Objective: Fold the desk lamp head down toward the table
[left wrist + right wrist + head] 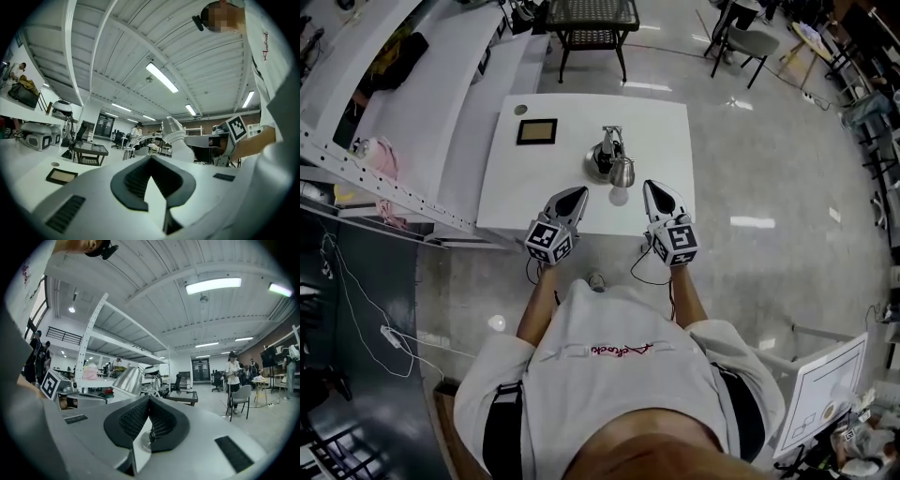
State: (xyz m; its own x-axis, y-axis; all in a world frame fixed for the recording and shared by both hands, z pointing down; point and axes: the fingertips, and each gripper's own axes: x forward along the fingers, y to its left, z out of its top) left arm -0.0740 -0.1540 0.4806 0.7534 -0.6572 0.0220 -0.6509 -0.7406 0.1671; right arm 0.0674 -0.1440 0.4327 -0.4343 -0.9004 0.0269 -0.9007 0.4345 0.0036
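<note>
Lamp base (598, 167) clear only overhead

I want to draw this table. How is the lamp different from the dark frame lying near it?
The lamp is shiny silver; the frame has a dark rim round a lighter middle. The lamp stands up off the table; the frame lies flat. The lamp looks rounded; the frame is a rectangle. Both sit on the same white table, apart from each other.
</note>
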